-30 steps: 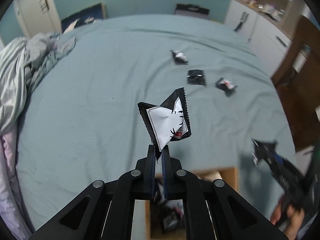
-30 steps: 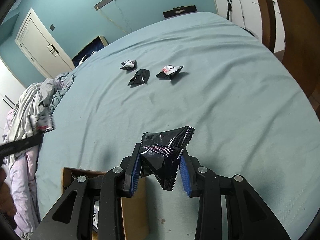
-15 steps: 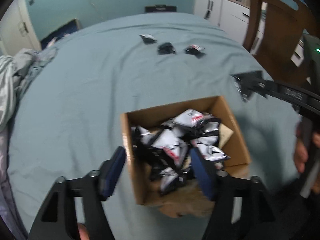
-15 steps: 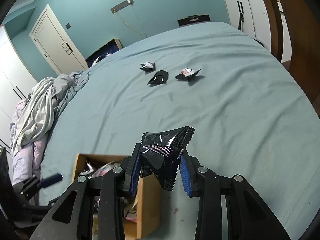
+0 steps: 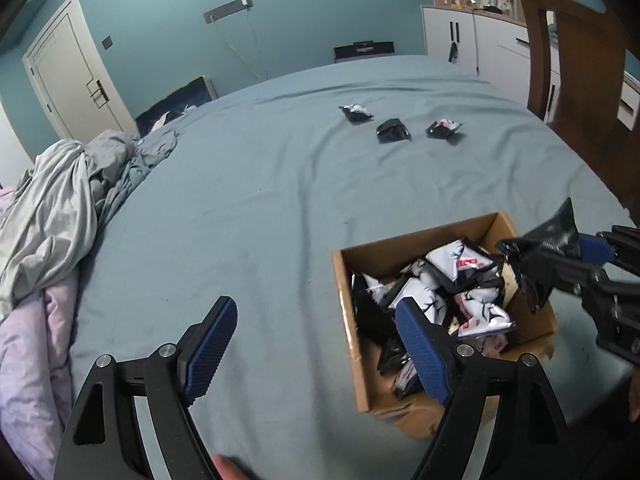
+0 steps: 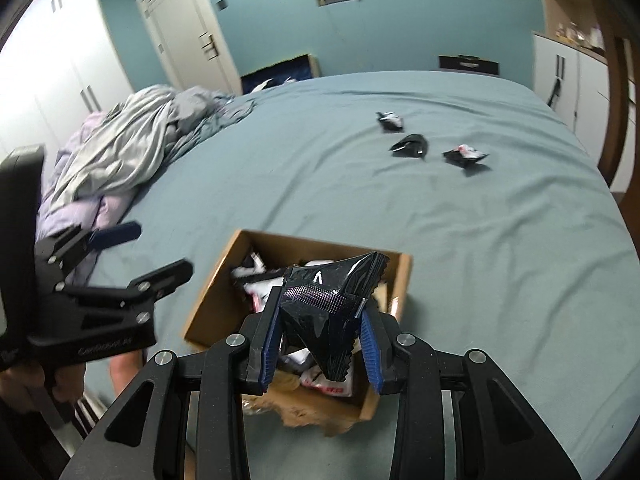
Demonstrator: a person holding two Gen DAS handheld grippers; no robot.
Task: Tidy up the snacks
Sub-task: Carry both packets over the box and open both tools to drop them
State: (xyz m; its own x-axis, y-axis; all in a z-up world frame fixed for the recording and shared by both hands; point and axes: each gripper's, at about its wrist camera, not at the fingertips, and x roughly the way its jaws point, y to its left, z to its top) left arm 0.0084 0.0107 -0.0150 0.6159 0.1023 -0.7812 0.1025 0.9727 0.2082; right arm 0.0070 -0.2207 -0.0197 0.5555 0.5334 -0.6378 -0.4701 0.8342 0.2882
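An open cardboard box (image 5: 343, 280) on the blue-grey bed holds several black and white snack packets (image 5: 452, 264). My left gripper (image 5: 316, 306) hangs over the box's near left corner; its jaws are opening and nothing is between them. My right gripper (image 6: 320, 308) is shut on a black snack packet (image 6: 320, 320) and holds it above the box (image 6: 212, 280). The left wrist view shows that same packet (image 5: 536, 264) over the box's right side. Three more packets (image 5: 356, 113) (image 5: 393, 131) (image 5: 443, 129) lie in a row farther up the bed.
Crumpled grey and lilac bedding (image 5: 60, 208) is piled along the bed's left side. A wooden chair (image 5: 580, 80) and white cabinets (image 5: 460, 36) stand at the right. A dark bag (image 5: 362, 50) sits beyond the bed's far edge.
My left gripper let go of its black-and-white packet, opened wide and swung over the box. My right gripper carried its black packet left until it hung above the box.
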